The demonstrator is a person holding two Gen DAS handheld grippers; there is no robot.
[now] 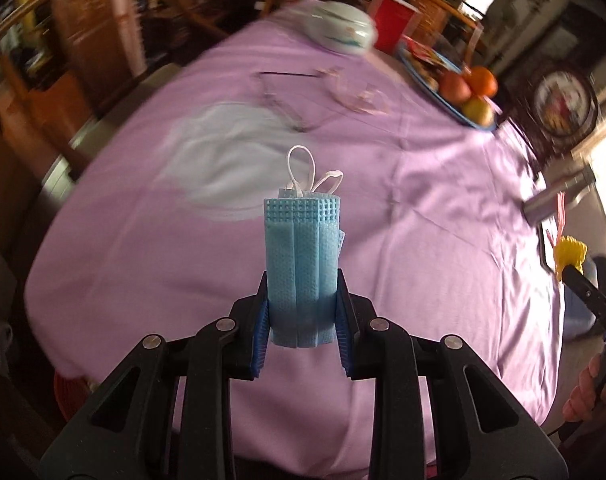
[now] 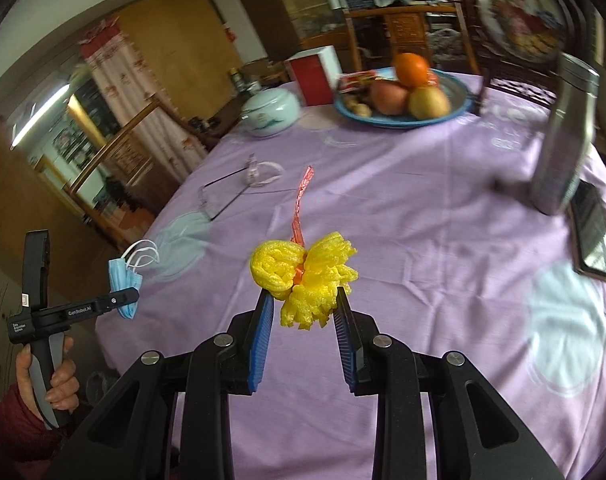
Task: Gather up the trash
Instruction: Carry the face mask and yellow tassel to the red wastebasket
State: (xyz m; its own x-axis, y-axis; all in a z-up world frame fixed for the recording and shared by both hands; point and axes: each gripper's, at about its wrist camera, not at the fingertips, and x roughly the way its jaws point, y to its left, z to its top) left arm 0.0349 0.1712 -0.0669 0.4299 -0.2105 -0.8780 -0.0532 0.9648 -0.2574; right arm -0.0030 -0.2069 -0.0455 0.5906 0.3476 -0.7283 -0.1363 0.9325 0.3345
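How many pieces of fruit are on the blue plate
3 that I can make out: an orange on top, a reddish apple at front left, a yellow-green apple at front right. Small brownish items sit beside them; more may be hidden behind.

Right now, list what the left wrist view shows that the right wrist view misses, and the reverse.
Left wrist only: little of note; it shows the folded blue mask close up, clamped in the left tool.
Right wrist only: a dark phone beside the steel flask.
Both: the purple tablecloth, fruit plate, eyeglasses, and the yellow foam net in the right tool.
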